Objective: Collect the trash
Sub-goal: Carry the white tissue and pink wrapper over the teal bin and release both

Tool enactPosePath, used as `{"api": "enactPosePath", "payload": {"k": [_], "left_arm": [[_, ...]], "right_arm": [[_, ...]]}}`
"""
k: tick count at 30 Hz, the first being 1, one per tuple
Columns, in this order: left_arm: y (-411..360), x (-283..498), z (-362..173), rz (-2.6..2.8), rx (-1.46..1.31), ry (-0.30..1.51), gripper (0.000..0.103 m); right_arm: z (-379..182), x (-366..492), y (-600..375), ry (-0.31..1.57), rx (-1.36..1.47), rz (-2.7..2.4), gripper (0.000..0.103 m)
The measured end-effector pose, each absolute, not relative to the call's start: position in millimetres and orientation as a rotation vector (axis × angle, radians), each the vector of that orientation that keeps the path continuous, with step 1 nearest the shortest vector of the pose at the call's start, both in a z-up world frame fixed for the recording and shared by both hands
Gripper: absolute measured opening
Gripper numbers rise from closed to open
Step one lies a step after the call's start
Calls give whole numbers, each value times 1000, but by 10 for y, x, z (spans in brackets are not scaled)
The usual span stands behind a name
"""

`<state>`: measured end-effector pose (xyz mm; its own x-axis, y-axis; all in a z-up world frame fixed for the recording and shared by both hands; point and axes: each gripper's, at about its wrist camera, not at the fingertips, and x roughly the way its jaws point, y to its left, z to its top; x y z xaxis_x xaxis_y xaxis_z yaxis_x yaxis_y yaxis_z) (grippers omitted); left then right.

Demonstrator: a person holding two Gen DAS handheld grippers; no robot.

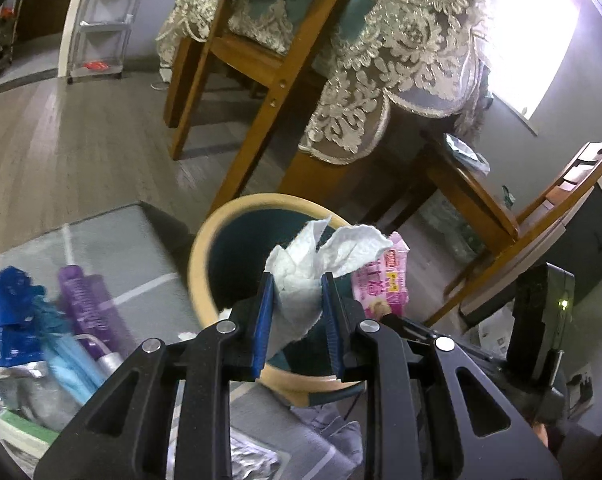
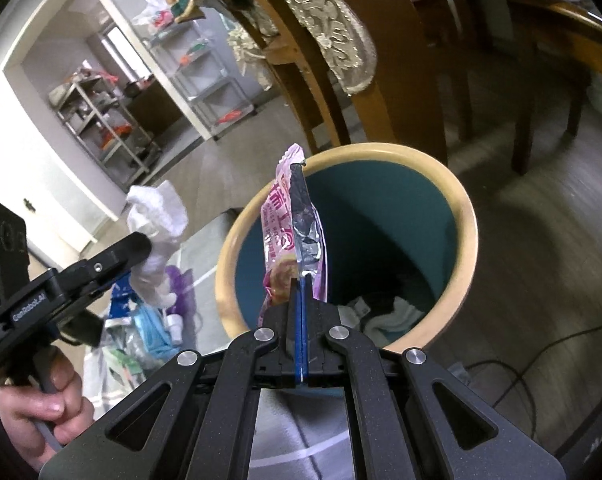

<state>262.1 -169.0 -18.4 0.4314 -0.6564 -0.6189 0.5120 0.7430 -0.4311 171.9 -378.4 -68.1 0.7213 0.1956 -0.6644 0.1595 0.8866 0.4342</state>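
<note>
Both hands are loaded here, so the step in hand looks like the drop into the bin (image 2: 467, 216). The left tool (image 1: 297, 292) is clamped on a crumpled white tissue (image 1: 305, 276), blue pads squeezing it from both sides. The right tool (image 2: 301, 304) is pinched fully shut on a pink snack wrapper (image 2: 297, 224), which sticks straight up from the tips.

To do it well, I'd get each tool properly over the bin's opening before letting go. The wrapper is flat and light, so it could flutter and catch the cream rim; dipping the tips below the rim first should help. The tissue may cling to the pads, so open wide.

Relative to the bin: the wrapper hangs over the near-left part of the mouth, just inside the rim. In the right wrist view the tissue sits left of the bin, outside the rim, so that hand probably needs to shift further over. There's already some whitish trash (image 2: 389, 312) at the bottom.
</note>
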Motion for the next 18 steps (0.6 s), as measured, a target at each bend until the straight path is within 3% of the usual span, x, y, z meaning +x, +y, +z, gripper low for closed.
{"api": "enactPosePath", "payload": {"k": [18], "left_arm": [[-2091,2857,-642,-747,-235,970,29]], "right_arm": [[-898,1853,-3837,855,453,-49,1]]}}
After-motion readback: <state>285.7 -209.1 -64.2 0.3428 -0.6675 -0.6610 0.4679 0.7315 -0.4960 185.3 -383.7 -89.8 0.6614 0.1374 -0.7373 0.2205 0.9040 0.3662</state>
